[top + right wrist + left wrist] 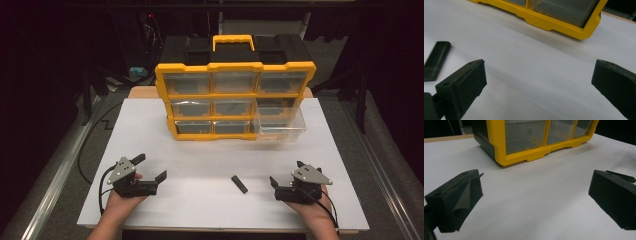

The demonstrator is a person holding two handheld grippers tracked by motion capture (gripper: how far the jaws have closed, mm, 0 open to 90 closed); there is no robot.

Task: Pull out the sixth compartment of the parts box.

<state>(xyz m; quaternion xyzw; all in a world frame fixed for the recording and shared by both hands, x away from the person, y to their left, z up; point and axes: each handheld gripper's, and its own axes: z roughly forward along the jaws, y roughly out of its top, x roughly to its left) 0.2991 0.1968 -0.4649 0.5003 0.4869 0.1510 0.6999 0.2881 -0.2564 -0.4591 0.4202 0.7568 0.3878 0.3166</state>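
A yellow organizer (235, 92) with clear drawers stands at the back middle of the white table (200, 210). Its bottom right drawer (281, 131) is pulled out. A small flat black bar (239, 184) lies on the table in front, between the two hands. My left gripper (150, 167) rests at the front left, open and holding nothing. My right gripper (287, 173) rests at the front right, also open, just right of the bar. In the left gripper view the gripper (536, 185) faces the organizer (529, 157). In the right gripper view the gripper (539, 72) has the bar (436, 61) to its left.
The organizer has a yellow carry handle (233, 41) on top. Black cables (87, 145) trail off the left side of the table. Dark equipment stands behind the table. Bare white surface lies between the grippers and the organizer.
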